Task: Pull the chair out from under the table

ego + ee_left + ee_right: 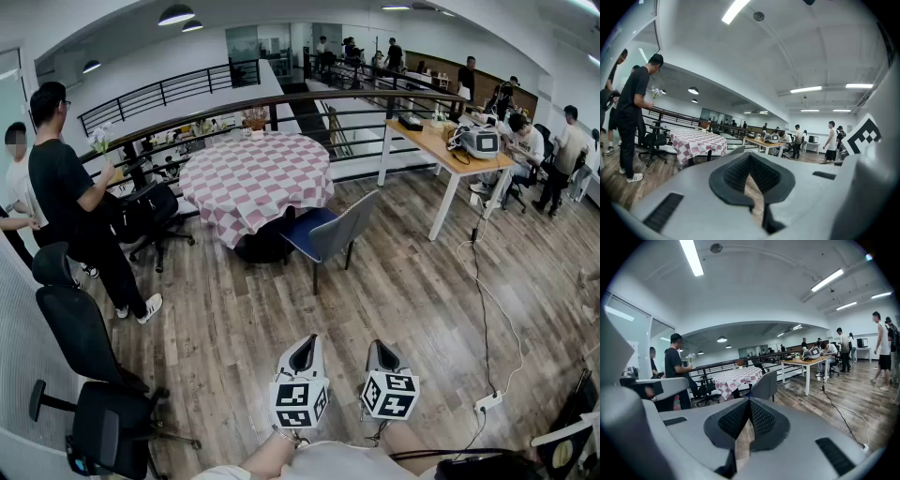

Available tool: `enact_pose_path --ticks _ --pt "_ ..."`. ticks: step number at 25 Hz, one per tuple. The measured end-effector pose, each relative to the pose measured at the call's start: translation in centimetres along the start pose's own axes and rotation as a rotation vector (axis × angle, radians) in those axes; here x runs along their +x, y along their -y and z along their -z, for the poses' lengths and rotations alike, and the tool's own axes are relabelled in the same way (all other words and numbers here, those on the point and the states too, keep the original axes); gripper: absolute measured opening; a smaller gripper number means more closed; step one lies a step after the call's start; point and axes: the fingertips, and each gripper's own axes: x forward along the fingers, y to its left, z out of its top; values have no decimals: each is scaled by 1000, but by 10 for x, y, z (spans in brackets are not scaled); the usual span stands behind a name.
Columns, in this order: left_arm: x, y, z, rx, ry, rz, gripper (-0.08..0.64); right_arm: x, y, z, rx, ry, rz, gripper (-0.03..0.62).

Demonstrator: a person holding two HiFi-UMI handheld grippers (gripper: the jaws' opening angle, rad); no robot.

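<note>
A chair [328, 234] with a grey back and a blue seat stands pushed in at the near right side of a round table [258, 178] draped in a pink and white checked cloth. Both grippers hang low at the bottom of the head view, well short of the chair, over bare wooden floor. My left gripper [305, 352] is shut with nothing in it, and my right gripper [382, 352] beside it is shut and empty too. Past my right gripper's tips [749, 401], the right gripper view shows the chair [765, 384] and table [736, 378]. Beyond my left gripper [749, 157], the left gripper view shows the table [696, 140].
A person in black [80, 206] stands left of the table beside a black office chair [155, 211]. Another black office chair [84, 375] is at my near left. A wooden desk [450, 155] with seated people stands at the right. A cable [483, 309] crosses the floor to a power strip [487, 403].
</note>
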Motion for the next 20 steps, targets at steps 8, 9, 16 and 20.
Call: enact_pose_path --ticks 8,9,16,20 --pt "9 -15 -3 -11 -2 2 3 13 -4 -5 0 1 13 17" --pt "9 -17 -3 -11 -3 3 3 14 -6 -4 3 -1 13 17" --pt "11 -35 -1 -11 -14 17 3 26 -12 0 47 -4 43 18" --pt "13 -49 2 -9 -29 31 3 32 -18 5 60 -15 64 18"
